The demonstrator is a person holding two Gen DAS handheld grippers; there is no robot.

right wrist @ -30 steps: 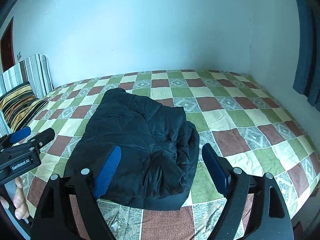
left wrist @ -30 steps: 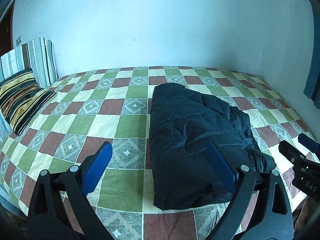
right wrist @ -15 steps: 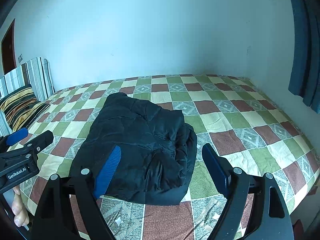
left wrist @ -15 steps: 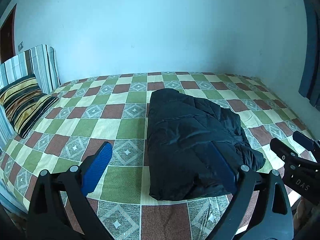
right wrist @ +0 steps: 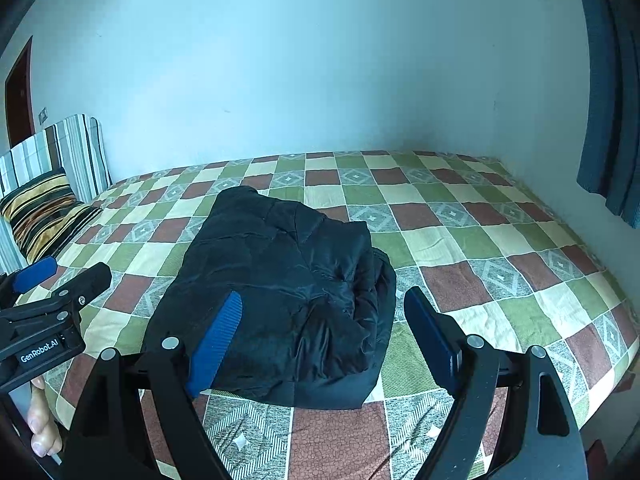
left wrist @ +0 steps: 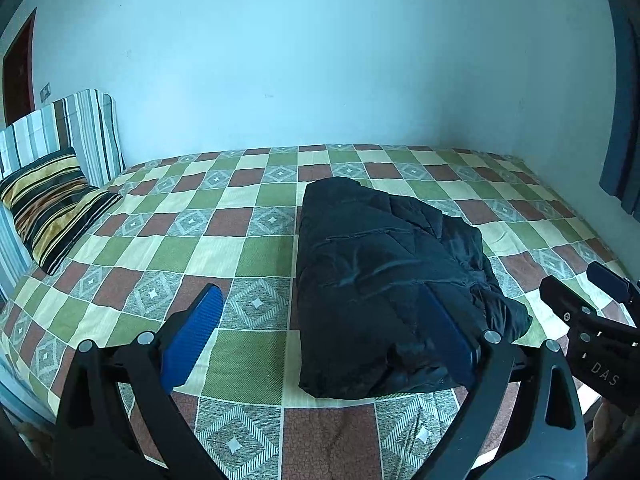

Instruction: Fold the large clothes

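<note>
Black quilted jacket (left wrist: 384,284) is found folded into a compact bundle on the checked bedspread (left wrist: 224,248) of the bed, near its front edge. Left tool (left wrist: 320,336) and right tool (right wrist: 320,332) are both held above that edge with jaws spread wide; nothing is gripped. A striped pillow (left wrist: 48,204) is propped at the bed's left end.

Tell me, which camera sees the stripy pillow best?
The left wrist view: the striped pillow shows nearly whole there, leaning at the head of the bed. In the right wrist view the same pillow is smaller, squeezed against the picture's left edge.
</note>
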